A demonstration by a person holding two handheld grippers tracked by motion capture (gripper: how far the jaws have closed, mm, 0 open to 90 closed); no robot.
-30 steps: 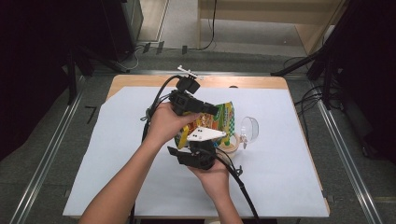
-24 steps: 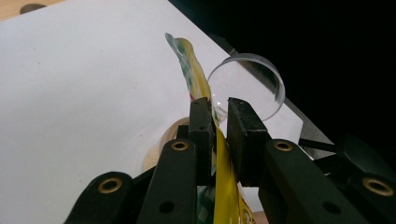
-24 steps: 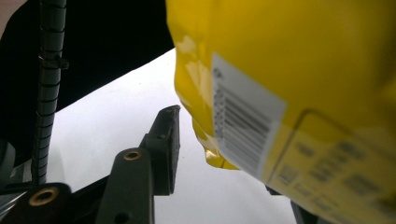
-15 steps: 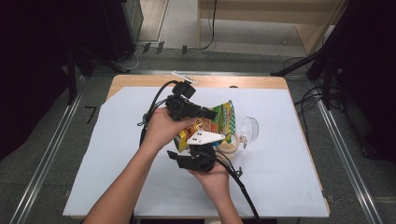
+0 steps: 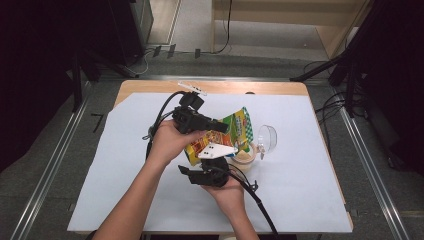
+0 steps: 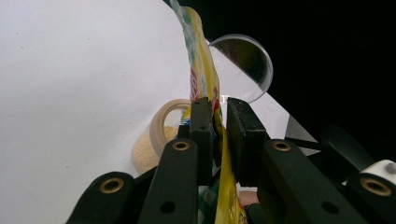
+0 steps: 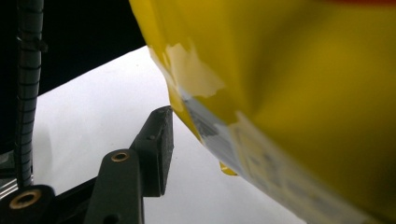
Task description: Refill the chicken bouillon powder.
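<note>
- Nearest the person, the right gripper [image 5: 214,161] sits under the low end of the yellow snack bag [image 5: 220,136]. Its jaws have just been opening; one pad stands just beside the bag's yellow underside without pressing it, so that grip looks let go.
- Next, the left gripper [image 5: 222,126] carries the bag alone, its jaws pinching the thin film edge-on (the pads are nearly together on it), with the pouch tilted above the worktop [image 5: 125,200].
- Beneath the bag stands a small round container [image 6: 163,128] with pale crumbs inside; some have landed beside it on the white sheet.
- Farthest, its clear lid [image 5: 267,139] leans just beside it.
- By my reading, pouring is underway or nearly finished; setting the bag down and fitting the lid remain.
</note>
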